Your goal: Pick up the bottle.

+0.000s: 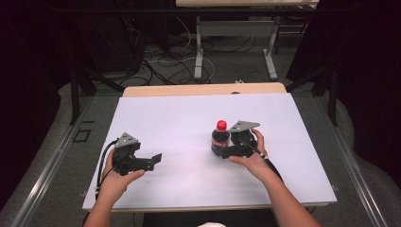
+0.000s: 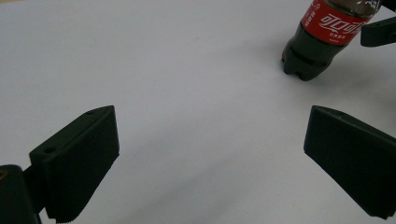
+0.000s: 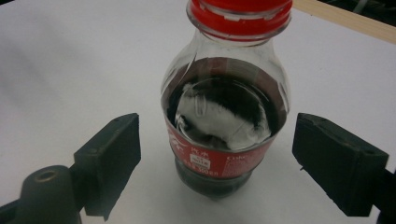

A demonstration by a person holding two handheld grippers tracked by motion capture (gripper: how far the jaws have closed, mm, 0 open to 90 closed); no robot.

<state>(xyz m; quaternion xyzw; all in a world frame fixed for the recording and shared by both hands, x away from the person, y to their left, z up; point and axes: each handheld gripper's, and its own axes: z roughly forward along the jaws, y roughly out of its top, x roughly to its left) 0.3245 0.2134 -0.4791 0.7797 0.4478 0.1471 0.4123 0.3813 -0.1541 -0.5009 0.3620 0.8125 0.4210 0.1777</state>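
A small cola bottle (image 1: 221,135) with a red cap and red label stands upright right of the table's middle. My right gripper (image 1: 224,150) reaches it from the right, a hand behind it. In the right gripper view the bottle (image 3: 225,116) stands between the two jaws of the right gripper (image 3: 217,163), which is open, with a gap on each side. My left gripper (image 1: 152,161) rests low at the front left, pointing right toward the bottle, open and holding nothing. Seen from the left gripper (image 2: 210,158), the bottle (image 2: 322,39) is far off at the upper right.
The white tabletop (image 1: 179,123) has a wooden back edge (image 1: 203,89). Behind the table, cables (image 1: 161,66) lie on the floor next to a second table's legs (image 1: 199,52). Dark curtains stand at both sides.
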